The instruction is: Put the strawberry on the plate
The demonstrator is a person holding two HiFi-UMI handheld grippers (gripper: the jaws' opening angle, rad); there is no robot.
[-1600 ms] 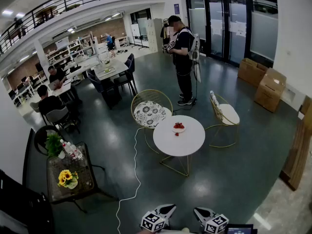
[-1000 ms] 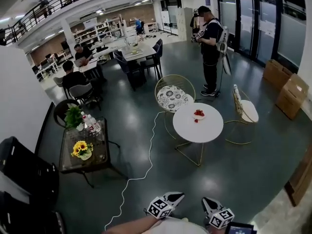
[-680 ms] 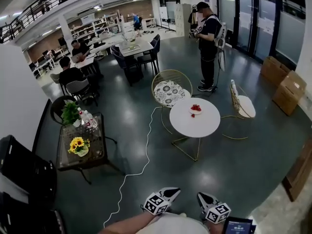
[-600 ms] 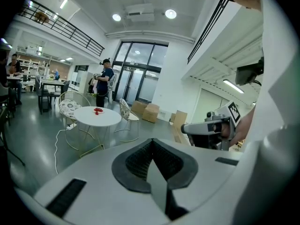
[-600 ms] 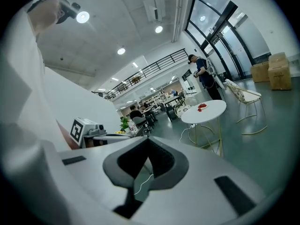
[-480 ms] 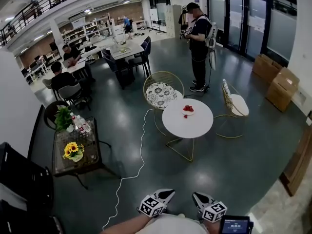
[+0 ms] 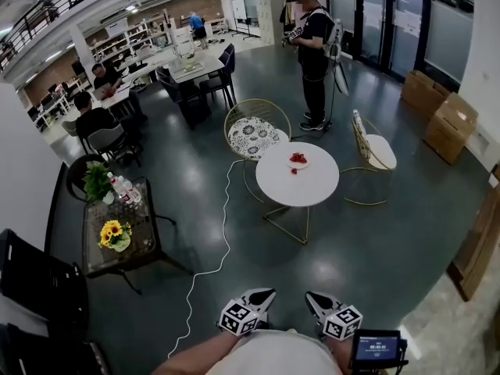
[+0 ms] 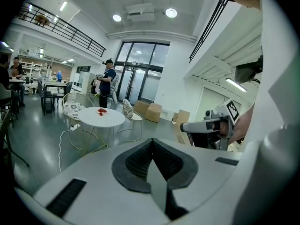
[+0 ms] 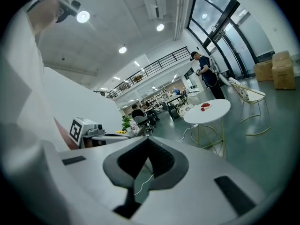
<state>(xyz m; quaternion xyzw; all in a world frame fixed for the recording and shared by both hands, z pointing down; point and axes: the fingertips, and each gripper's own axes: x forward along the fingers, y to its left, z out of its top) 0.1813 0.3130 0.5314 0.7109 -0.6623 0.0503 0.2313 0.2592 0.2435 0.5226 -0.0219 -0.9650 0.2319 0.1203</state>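
A round white table (image 7: 298, 184) stands a few steps ahead of me on the dark floor. On it is a small white plate (image 7: 299, 162) with red strawberries, and one strawberry (image 7: 294, 170) lies loose beside it. My left gripper (image 7: 263, 294) and right gripper (image 7: 312, 298) are held low against my body, far from the table, both shut and empty. The table (image 8: 101, 118) and its red fruit (image 8: 101, 110) look small beyond the left gripper (image 8: 152, 143). They show again as table (image 9: 208, 111) and fruit (image 9: 205, 106) past the right gripper (image 9: 147, 140).
Two gold wire chairs (image 7: 252, 133) (image 7: 372, 159) flank the table. A white cable (image 7: 211, 262) runs across the floor. A glass side table (image 7: 117, 237) with sunflowers and bottles is at the left. A person (image 7: 313, 37) stands beyond, and cardboard boxes (image 7: 437, 116) lie at the right.
The head view has swung and shifted, so the table sits differently in the picture. Both grippers stay low, shut and close to my body.
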